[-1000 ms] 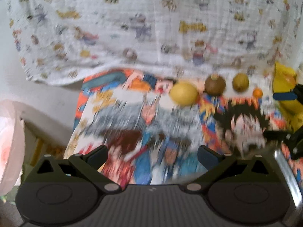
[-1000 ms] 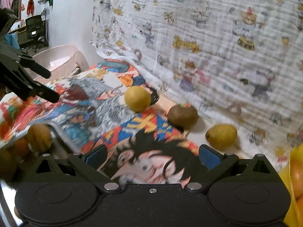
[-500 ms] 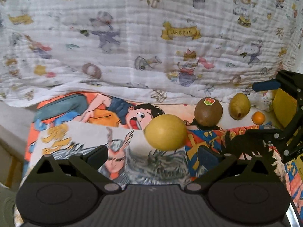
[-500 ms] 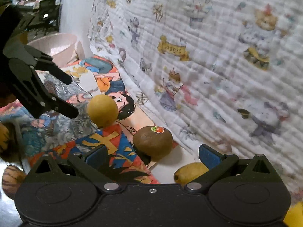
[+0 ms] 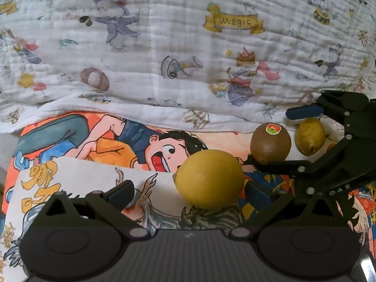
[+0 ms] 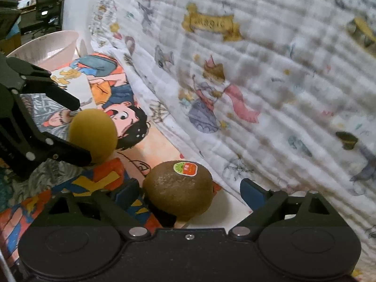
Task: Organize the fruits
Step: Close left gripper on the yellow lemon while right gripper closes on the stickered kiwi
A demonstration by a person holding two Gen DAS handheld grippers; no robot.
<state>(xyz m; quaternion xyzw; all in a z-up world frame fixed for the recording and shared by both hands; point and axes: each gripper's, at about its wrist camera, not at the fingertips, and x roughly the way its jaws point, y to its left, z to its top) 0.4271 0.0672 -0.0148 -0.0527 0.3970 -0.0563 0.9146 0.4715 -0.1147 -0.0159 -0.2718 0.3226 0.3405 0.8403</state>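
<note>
Two grippers each close in on a fruit on the comic-print cloth (image 5: 82, 171). The left gripper (image 5: 188, 191) has its jaws wide open and empty; the lemon (image 5: 209, 178) sits between them, nearer the right-hand jaw, which looks close to or touching it, with a clear gap to the left-hand jaw. The right gripper (image 6: 188, 190) is likewise open and holds nothing; the kiwi (image 6: 178, 189), sticker up, lies between its jaws, close against the left-hand one and apart from the right-hand one. A second yellow fruit (image 5: 310, 136) lies beyond the kiwi, outside both sets of jaws, against the white patterned blanket (image 5: 164, 47).

Both fruits sit off-centre, so a closing jaw would likely meet one side first and roll the round fruit away across the soft cloth before the other jaw arrives. The two grippers also work near each other: the right gripper's nearer finger reaches just beside the lemon, so a sideways shift by either hand could make them collide or nudge the other's fruit. Too hard a squeeze could bruise the kiwi.
</note>
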